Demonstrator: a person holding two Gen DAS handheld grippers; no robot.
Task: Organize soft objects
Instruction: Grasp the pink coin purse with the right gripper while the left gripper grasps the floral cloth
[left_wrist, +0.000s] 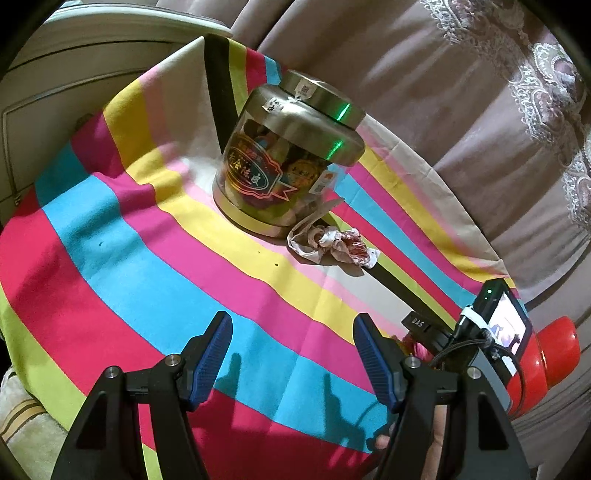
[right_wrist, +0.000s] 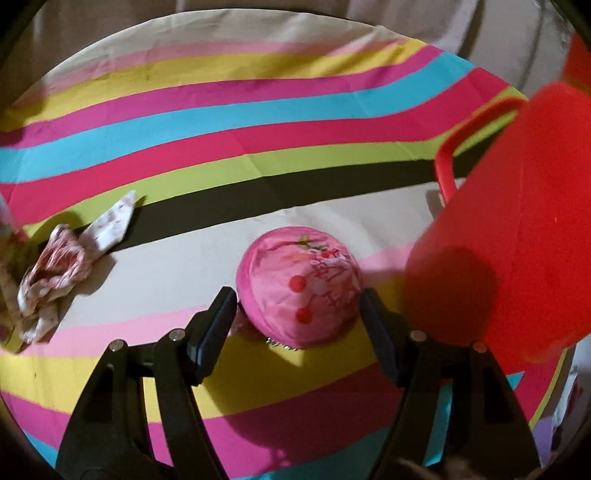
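Left wrist view. The left gripper (left_wrist: 293, 356) hangs with its jaws apart and nothing between them, above a striped cloth (left_wrist: 122, 236). Beyond it stands an upright metal-lidded jar (left_wrist: 286, 158), its axis vertical; the front label bears writing too stylised to read, and small stickers sit on the lid. Just beside the jar's base, to its right, lies a crumpled red-and-white cloth (left_wrist: 332, 245), its long axis running left to right. At the right edge, a black part marked "DAS" (left_wrist: 418, 323) and a small lit screen (left_wrist: 508, 326) stand in front of a red bucket (left_wrist: 557, 349).

Right wrist view. The right gripper (right_wrist: 297, 321) is released, its jaws straddling a round pink plush pouch (right_wrist: 301, 286) without pressing it. The pouch rests on the cloth's pale stripe, embroidered face upward, a leaf motif toward the far side; its lettering is illegible. A short chain (right_wrist: 281, 344) shows at its near edge. The red bucket (right_wrist: 517, 236) stands just right, handle toward the pouch. The crumpled cloth (right_wrist: 62, 266) lies well apart, left.
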